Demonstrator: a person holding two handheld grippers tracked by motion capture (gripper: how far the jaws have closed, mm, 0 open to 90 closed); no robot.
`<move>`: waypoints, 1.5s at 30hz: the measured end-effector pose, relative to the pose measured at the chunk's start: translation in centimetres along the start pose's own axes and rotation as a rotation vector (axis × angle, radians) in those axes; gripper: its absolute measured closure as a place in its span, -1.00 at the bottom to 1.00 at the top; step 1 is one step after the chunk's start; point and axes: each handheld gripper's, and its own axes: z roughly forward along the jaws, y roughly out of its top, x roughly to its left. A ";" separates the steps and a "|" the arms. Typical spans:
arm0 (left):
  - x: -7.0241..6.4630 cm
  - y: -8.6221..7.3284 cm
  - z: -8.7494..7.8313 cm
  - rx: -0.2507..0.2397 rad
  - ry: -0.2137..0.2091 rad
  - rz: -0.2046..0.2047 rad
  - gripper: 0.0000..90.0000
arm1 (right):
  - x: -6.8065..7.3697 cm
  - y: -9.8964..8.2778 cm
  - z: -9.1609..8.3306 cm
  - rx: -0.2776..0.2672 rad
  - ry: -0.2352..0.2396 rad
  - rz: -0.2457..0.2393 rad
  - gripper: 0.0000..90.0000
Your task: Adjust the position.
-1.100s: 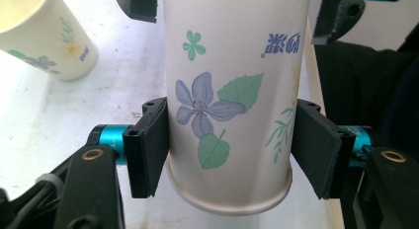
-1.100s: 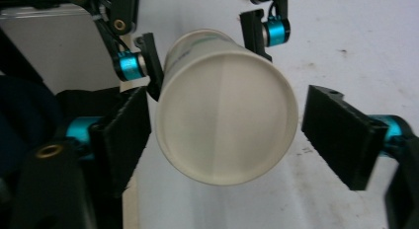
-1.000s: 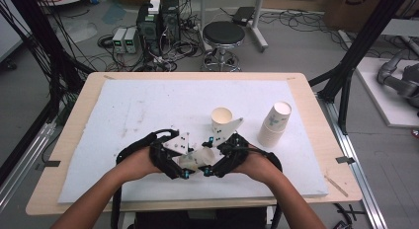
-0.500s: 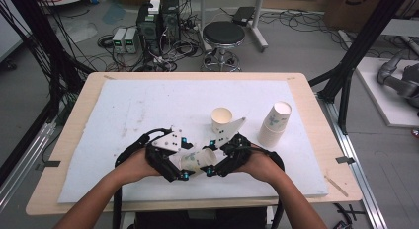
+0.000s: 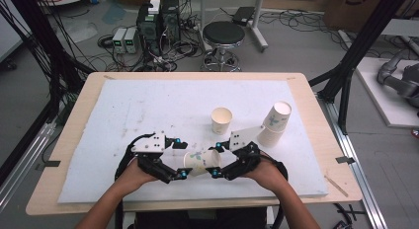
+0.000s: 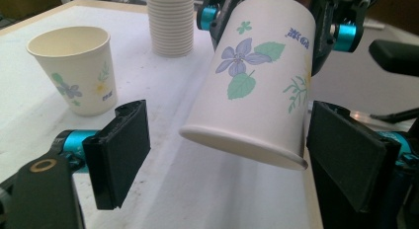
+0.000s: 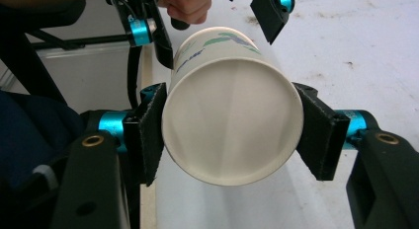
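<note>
A flowered paper cup (image 5: pixel 200 161) lies on its side in the air, just above the near edge of the white mat (image 5: pixel 163 105), between our two grippers. Our right gripper (image 7: pixel 232 133) pinches it at the closed base end, one black pad on each side of the wall; these jaws have just been closing, with the cup between them. Our left gripper (image 6: pixel 232 155) stands spread around the rim end: one pad lies just beside the cup wall, the other well apart from it. A second cup (image 5: pixel 221 120) stands upright on the mat, mouth up, just beyond our right gripper. To its right a stack of cups (image 5: pixel 274 122) stands mouth down, leaning. The mat covers a wooden table (image 5: pixel 316 115).
</note>
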 end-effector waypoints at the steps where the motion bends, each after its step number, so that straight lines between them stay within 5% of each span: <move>1: 0.0 0.0 0.0 -0.013 -0.005 -0.004 -0.63 | 0.1 -0.1 -0.1 -0.007 0.000 -0.002 -0.19; 26: -0.7 -0.6 1.4 -0.098 -0.077 -0.004 -0.63 | 0.3 -1.7 -1.1 -0.133 0.024 0.050 -0.19; 38: -0.7 -0.7 1.4 -0.159 -0.098 0.011 -0.46 | -0.4 -2.5 -1.1 -0.230 0.106 0.123 -0.18; 45: -0.7 -0.5 1.1 -0.138 -0.088 0.033 -0.36 | -0.5 -2.4 -0.9 -0.205 0.102 0.120 -0.18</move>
